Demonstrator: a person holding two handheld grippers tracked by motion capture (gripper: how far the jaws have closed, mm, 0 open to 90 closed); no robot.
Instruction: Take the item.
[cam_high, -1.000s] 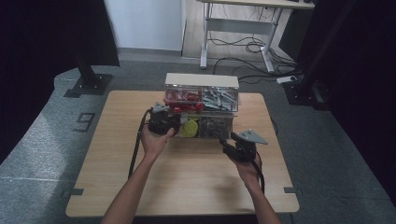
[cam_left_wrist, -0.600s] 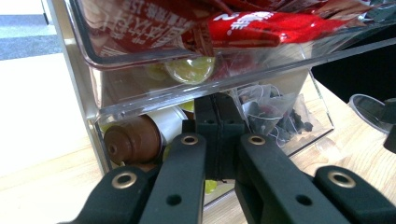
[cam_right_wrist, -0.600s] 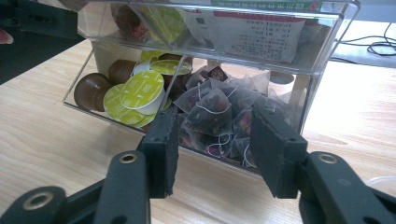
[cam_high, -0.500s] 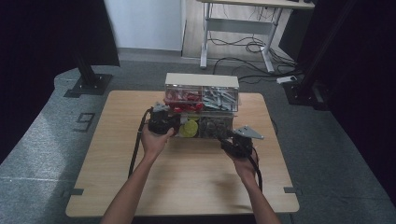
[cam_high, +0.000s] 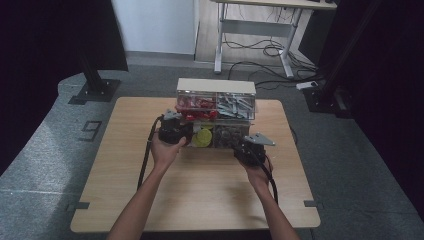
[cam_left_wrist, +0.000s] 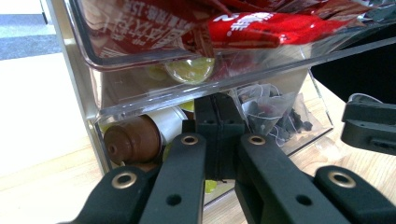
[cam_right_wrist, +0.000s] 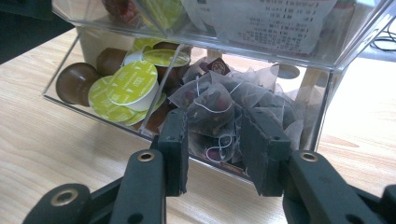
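Observation:
A clear acrylic organizer (cam_high: 216, 86) stands at the far middle of the table. Its lower left drawer (cam_left_wrist: 93, 107) holds coffee capsules (cam_right_wrist: 133, 84), and the lower right one holds pyramid tea bags (cam_right_wrist: 205, 100). Red packets (cam_left_wrist: 261, 28) fill the upper left drawer. My left gripper (cam_left_wrist: 217, 109) is shut, its tips against the front of the capsule drawer, beside a brown capsule (cam_left_wrist: 133, 140). My right gripper (cam_right_wrist: 215, 116) is open at the tea bag drawer. Its jaws have just been closing, and a tea bag shows in the gap, untouched by the pads. Both the left gripper (cam_high: 186, 135) and the right gripper (cam_high: 241, 146) sit close against the organizer's front.
The wooden table (cam_high: 200, 190) has bare room in front of the organizer and at both sides. The upper right drawer (cam_high: 235, 105) holds pale packets. In the left gripper view the right gripper (cam_left_wrist: 369, 126) shows at the right edge. A desk frame (cam_high: 255, 30) and cables stand on the floor behind.
My right gripper has moved left and forward, up to the organizer's lower right drawer. The left hand and its gripper have stayed where they were.

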